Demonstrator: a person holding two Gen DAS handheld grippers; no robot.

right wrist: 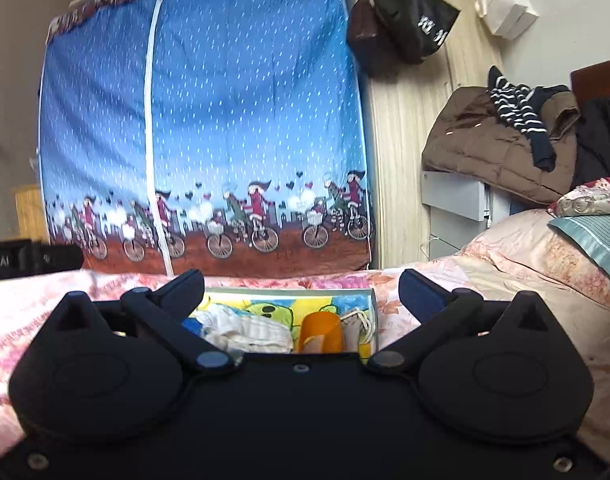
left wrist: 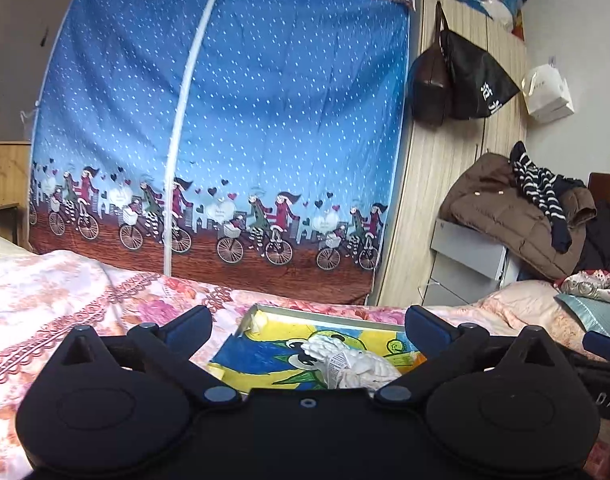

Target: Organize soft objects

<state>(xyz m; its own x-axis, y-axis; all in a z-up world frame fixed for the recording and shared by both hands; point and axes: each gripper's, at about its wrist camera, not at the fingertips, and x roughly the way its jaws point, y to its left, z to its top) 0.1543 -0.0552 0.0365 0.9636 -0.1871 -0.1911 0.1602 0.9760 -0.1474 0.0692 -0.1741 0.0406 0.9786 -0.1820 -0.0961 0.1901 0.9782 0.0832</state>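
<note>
On the bed's floral quilt [left wrist: 77, 292], just ahead of both grippers, I see the shallow box [left wrist: 325, 316] with its cartoon-printed floor. My left gripper [left wrist: 308, 326] has its fingers spread wide and empty; the white soft item [left wrist: 357, 364] lies in the box below and between them. My right gripper [right wrist: 301, 292] is equally wide and empty, above the white cloth [right wrist: 249, 330] and orange piece [right wrist: 321, 330].

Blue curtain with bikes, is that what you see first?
Yes: the big blue wardrobe cover with cartoon cyclists fills the wall behind the bed. Below it, on the flowery bedspread, lies a bright yellow-and-blue box holding white cloth. Both grippers, left and right, stand open above it.
</note>
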